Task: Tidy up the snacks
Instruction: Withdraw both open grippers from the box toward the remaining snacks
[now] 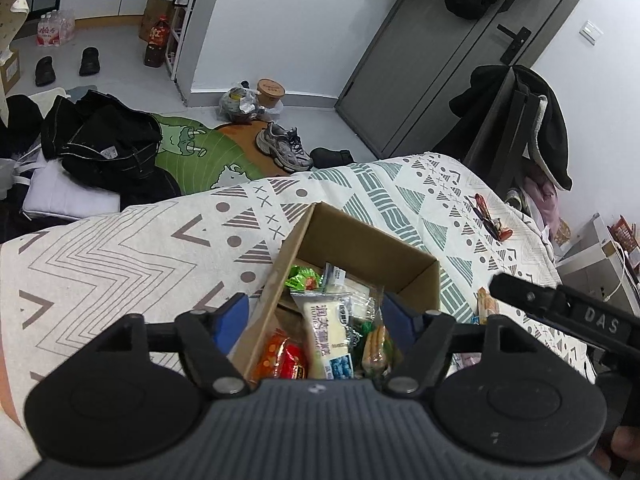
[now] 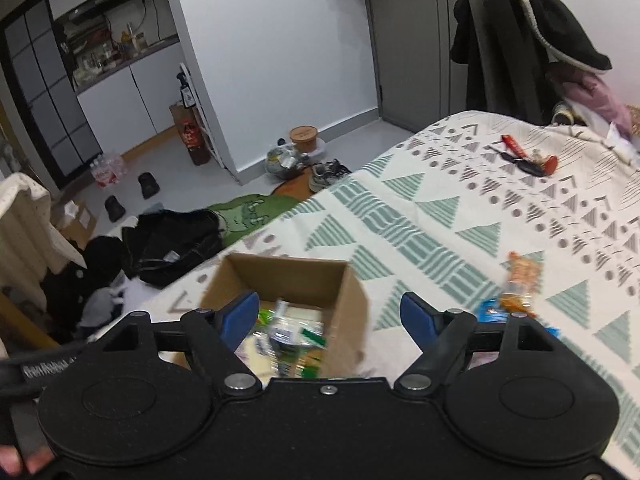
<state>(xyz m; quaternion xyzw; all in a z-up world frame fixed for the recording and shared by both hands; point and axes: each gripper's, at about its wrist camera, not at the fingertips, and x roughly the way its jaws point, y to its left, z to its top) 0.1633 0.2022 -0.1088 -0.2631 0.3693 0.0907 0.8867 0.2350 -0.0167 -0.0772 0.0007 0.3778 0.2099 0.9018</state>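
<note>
A brown cardboard box point(image 1: 372, 240) stands open on the patterned bedspread point(image 1: 140, 248). It holds several snack packets: a white one point(image 1: 326, 328), a red-orange one point(image 1: 284, 356), a green one point(image 1: 304, 278). My left gripper point(image 1: 316, 316) is open and empty, just above the box's near end. The box also shows in the right wrist view point(image 2: 344, 292). My right gripper point(image 2: 330, 312) is open and empty above its right wall. An orange snack packet point(image 2: 520, 280) and a blue one point(image 2: 492, 310) lie on the bedspread point(image 2: 440, 220) right of the box.
A red and black item point(image 2: 528, 160) lies far back on the bed. The bed edge drops to a floor with black clothes point(image 1: 108, 140), a green rug point(image 1: 200, 152) and a sneaker point(image 1: 284, 146). A chair draped with coats point(image 2: 528, 40) stands behind the bed.
</note>
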